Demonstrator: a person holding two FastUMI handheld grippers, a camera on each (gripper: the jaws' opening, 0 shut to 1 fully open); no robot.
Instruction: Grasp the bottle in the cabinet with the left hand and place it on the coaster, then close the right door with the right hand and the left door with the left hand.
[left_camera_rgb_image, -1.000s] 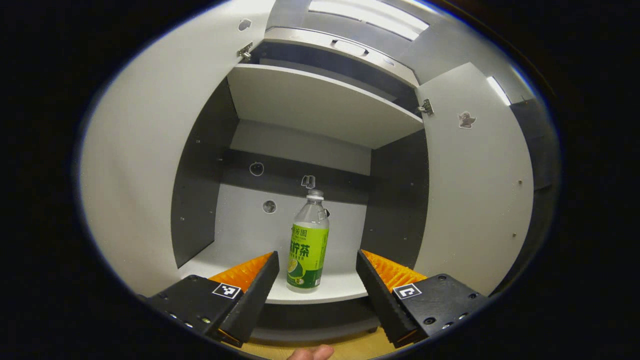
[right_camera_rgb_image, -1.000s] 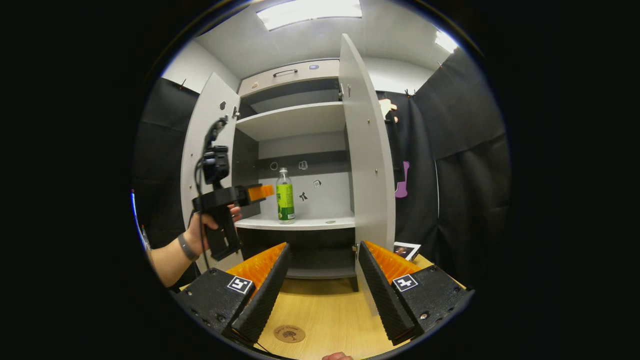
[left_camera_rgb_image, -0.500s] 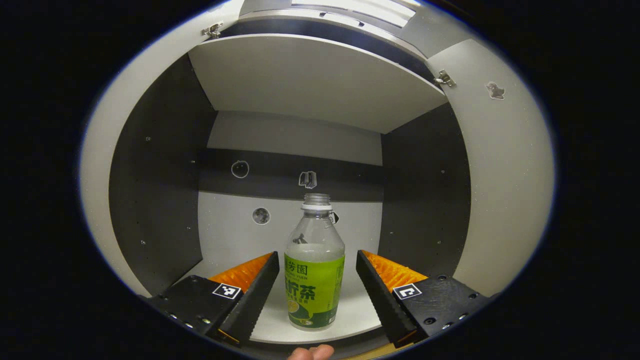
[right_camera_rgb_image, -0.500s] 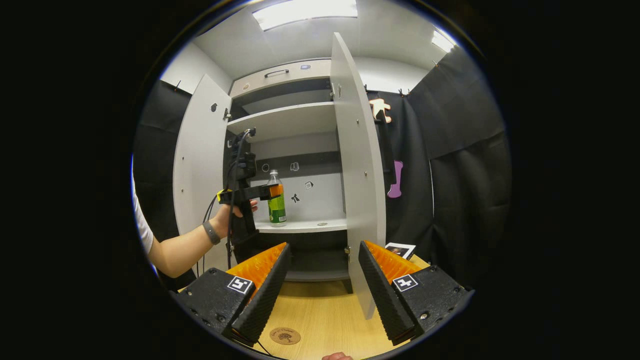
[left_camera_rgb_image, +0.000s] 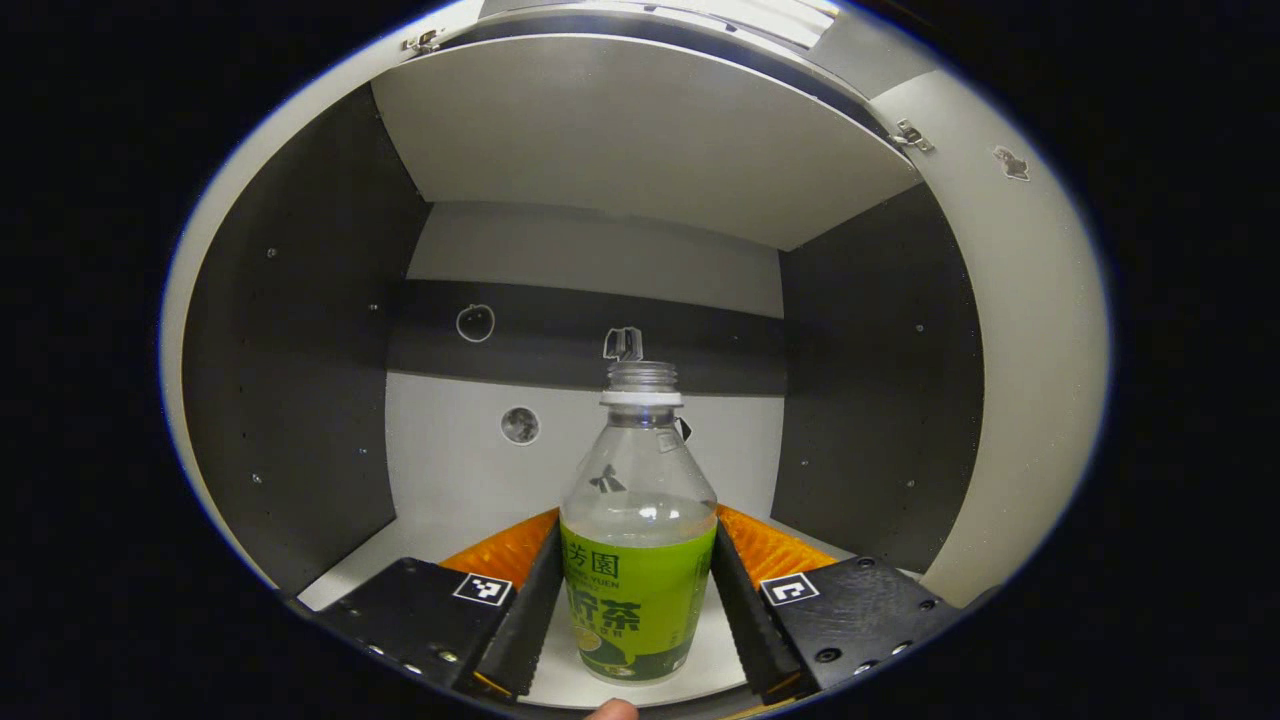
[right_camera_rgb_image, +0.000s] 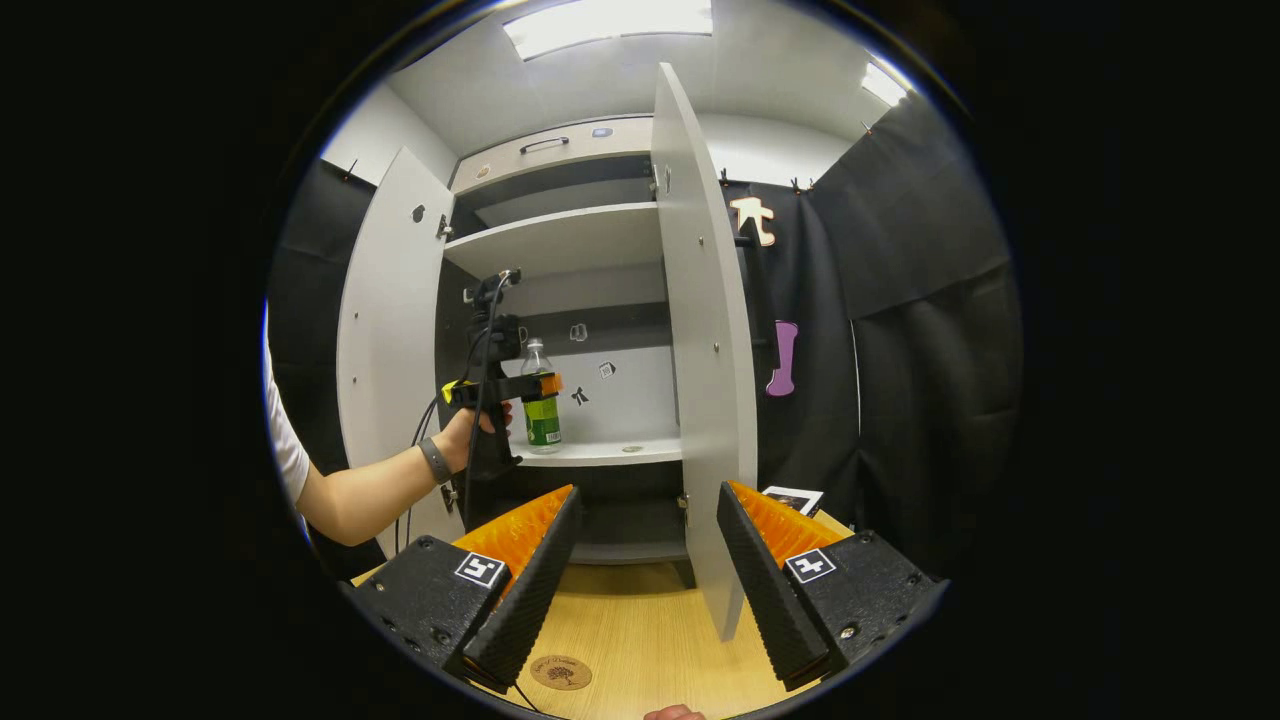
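Observation:
A clear bottle (left_camera_rgb_image: 638, 570) with a green label and no cap stands upright on the cabinet's lower shelf (left_camera_rgb_image: 400, 545). My left gripper (left_camera_rgb_image: 635, 520) is inside the cabinet, and both fingers press on the label's sides. The right gripper view shows that bottle (right_camera_rgb_image: 541, 405), the left gripper (right_camera_rgb_image: 545, 385) and the hand holding it farther off. My right gripper (right_camera_rgb_image: 645, 490) hangs open above the wooden table (right_camera_rgb_image: 640, 630), holding nothing. A round brown coaster (right_camera_rgb_image: 560, 672) lies on the table below it. The left door (right_camera_rgb_image: 385, 330) and right door (right_camera_rgb_image: 700, 350) both stand open.
The upper shelf (left_camera_rgb_image: 640, 130) is close above the bottle. Dark side walls (left_camera_rgb_image: 290, 400) flank the compartment. The right door's edge juts out over the table toward my right gripper. A small card (right_camera_rgb_image: 793, 498) lies at the table's right, beside the black cloth wall.
My left gripper moved deeper into the cabinet, and its fingers closed onto the bottle's sides. The right gripper view drifted slightly; my right gripper stayed open.

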